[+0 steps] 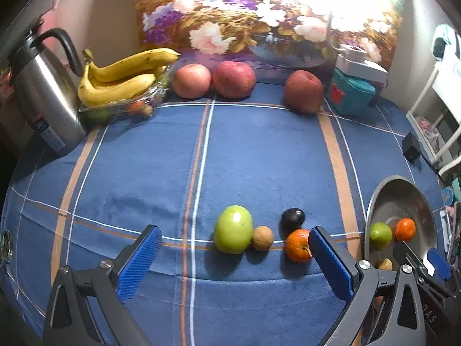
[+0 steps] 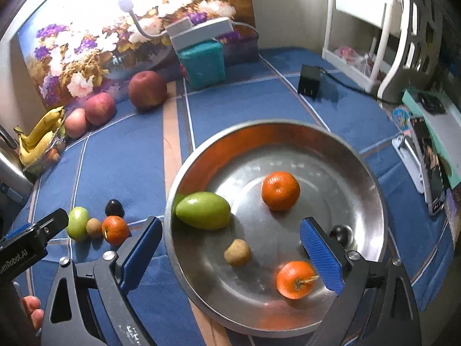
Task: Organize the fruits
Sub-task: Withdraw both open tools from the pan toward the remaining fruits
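Observation:
On the blue cloth lie a green fruit [image 1: 233,229], a small brown fruit [image 1: 262,238], a dark plum [image 1: 293,218] and an orange [image 1: 298,245]. My left gripper [image 1: 233,255] is open and empty, just in front of them, its right finger beside the orange. The steel bowl [image 2: 288,132] holds a green fruit [image 2: 203,210], two oranges [image 2: 280,191] [image 2: 295,279], a small brown fruit [image 2: 237,252] and a dark plum [image 2: 341,235]. My right gripper [image 2: 230,249] is open and empty above the bowl's near side.
At the back stand a kettle [image 1: 43,95], a glass dish with bananas [image 1: 124,75], three red apples [image 1: 234,79], a teal box [image 1: 351,92] with a lamp on it, and a flower picture. A black adapter [image 2: 309,81] and white shelf [image 2: 374,28] are right.

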Available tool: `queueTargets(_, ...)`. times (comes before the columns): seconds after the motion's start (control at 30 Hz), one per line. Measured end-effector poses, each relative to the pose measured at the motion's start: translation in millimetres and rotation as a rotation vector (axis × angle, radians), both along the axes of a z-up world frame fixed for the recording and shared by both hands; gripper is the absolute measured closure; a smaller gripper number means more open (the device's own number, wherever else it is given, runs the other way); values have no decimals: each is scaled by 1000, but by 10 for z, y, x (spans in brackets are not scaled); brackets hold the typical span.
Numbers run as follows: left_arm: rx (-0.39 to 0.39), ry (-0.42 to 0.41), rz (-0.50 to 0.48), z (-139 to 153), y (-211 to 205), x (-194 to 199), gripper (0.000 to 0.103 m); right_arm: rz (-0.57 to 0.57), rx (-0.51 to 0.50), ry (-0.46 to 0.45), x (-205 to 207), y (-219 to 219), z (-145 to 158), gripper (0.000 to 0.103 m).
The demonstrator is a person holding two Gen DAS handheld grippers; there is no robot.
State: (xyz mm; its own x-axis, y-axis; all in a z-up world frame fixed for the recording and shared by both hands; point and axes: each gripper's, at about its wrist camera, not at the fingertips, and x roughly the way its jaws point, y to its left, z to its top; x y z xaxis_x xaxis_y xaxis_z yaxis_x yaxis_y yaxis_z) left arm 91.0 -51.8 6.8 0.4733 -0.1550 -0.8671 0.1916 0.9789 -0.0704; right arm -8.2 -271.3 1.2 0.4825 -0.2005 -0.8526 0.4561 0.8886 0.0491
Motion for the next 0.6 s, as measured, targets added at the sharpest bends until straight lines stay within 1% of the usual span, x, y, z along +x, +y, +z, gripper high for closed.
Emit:
queueTargets(0.1, -10, 7, 18, -20, 91, 45, 0, 0, -2, 4, 49, 53, 12, 7)
queueTargets(0.27, -20, 4, 45, -21, 245, 112, 0, 37, -27, 35, 195, 221, 26, 7)
queueTargets(0.5, -62, 33, 119, -65, 540, 271, 0, 65, -20, 36, 406, 430, 98, 6)
queueTargets(0.6, -67, 29, 146, -46, 638, 312, 0, 79, -11, 36, 505, 522, 126, 7)
